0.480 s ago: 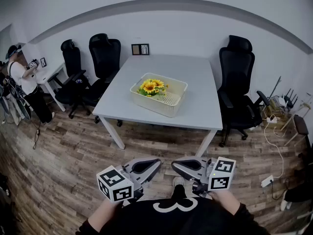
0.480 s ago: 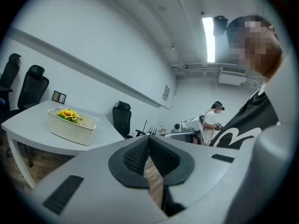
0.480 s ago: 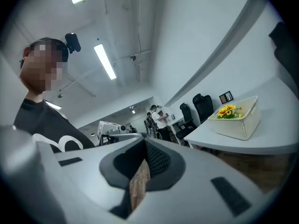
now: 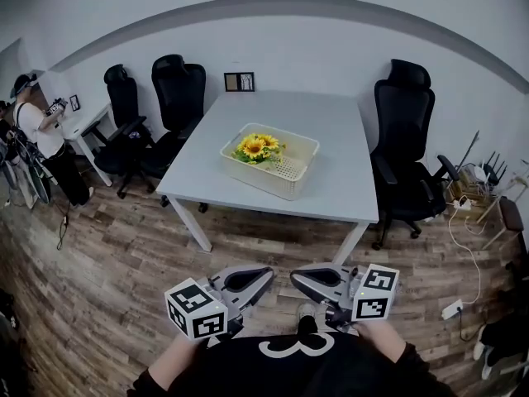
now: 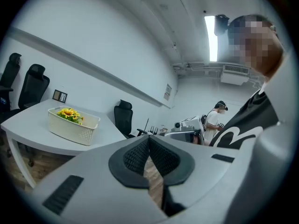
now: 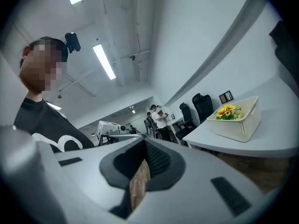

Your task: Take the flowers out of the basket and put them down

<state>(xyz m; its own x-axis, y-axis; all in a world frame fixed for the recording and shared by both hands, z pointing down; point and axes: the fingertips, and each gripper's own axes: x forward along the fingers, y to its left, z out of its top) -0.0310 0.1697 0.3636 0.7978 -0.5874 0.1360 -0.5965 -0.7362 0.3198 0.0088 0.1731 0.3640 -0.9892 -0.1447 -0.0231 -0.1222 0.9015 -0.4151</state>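
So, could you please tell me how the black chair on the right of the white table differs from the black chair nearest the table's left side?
The right chair stands alone, while the left chair has a second black chair close beside it. The right chair is at the right edge of the table; the left chair is at its left edge. Both are black, high-backed office chairs with headrests and armrests.

No legible txt or signs
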